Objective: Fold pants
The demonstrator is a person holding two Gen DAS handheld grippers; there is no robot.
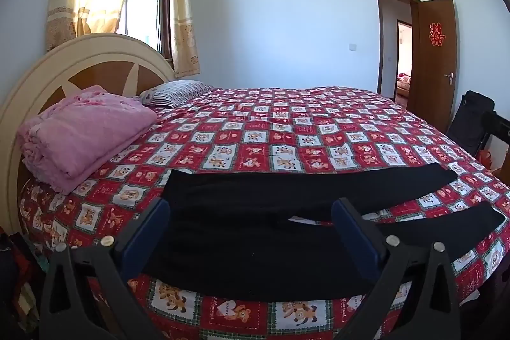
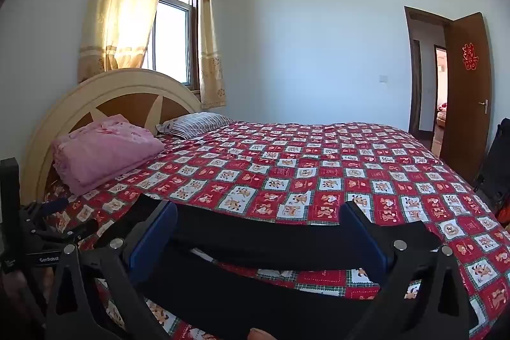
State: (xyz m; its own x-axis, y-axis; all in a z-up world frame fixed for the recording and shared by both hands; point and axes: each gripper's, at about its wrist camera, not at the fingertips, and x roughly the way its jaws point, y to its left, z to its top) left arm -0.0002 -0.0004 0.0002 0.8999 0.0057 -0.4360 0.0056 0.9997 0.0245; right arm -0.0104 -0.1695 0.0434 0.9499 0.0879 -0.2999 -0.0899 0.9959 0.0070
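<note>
Pants (image 1: 255, 231) flat on patterned bedspread (image 1: 287, 133)

Matt black cloth pants (image 1: 255, 244), printed cotton-like bedspread (image 1: 287, 142), fluffy pink blanket (image 1: 86, 129)

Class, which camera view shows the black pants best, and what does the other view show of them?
The left wrist view: the black pants lie spread on the bedspread, from the wide waist end to both leg ends. The right wrist view shows only the two legs, partly hidden behind the open right tongs.

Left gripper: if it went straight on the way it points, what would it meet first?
Probably the black pants spread on the bed; the left gripper, jaws open, points down onto them. Depth is unclear.
</note>
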